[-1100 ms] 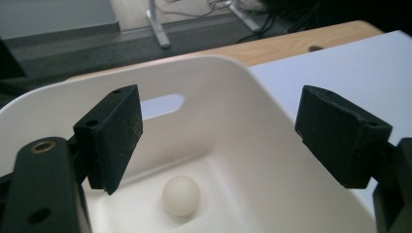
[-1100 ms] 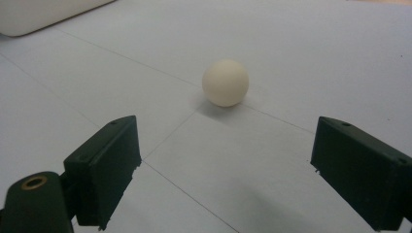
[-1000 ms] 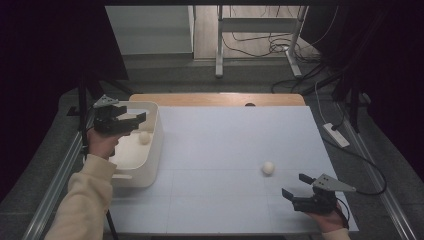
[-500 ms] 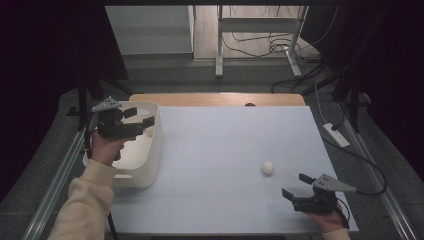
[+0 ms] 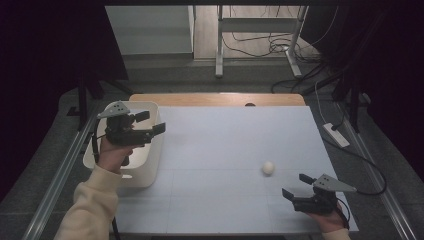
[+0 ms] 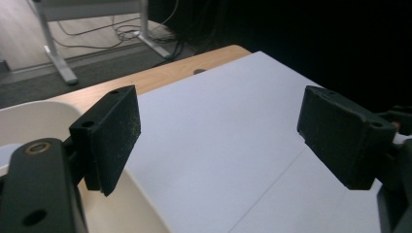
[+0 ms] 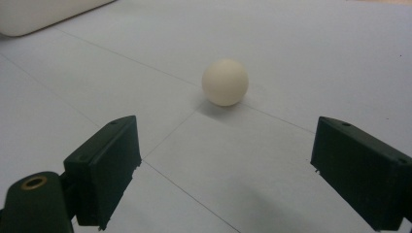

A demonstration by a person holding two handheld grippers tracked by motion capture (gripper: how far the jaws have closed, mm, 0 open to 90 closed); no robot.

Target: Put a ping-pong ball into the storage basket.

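Left gripper: your left gripper hangs over the bin, above its right wall, pointing across the mat. Its jaws stand wide apart with nothing between them; in the left gripper view you look past them at bare mat and the wooden table edge.
Right gripper: your right gripper sits low at the near right corner of the mat, pointing left. Its jaws are spread wide and hold nothing.
Ball: the ball lies on the mat, near your right gripper and a little beyond it, well apart from the bin. In the right gripper view it sits ahead of the jaws, roughly centred between them, not touching either.
Bin: white, at the left edge of the mat, under your left hand; you cannot tell from here what lies inside it.
Mat: white, covering most of the table.
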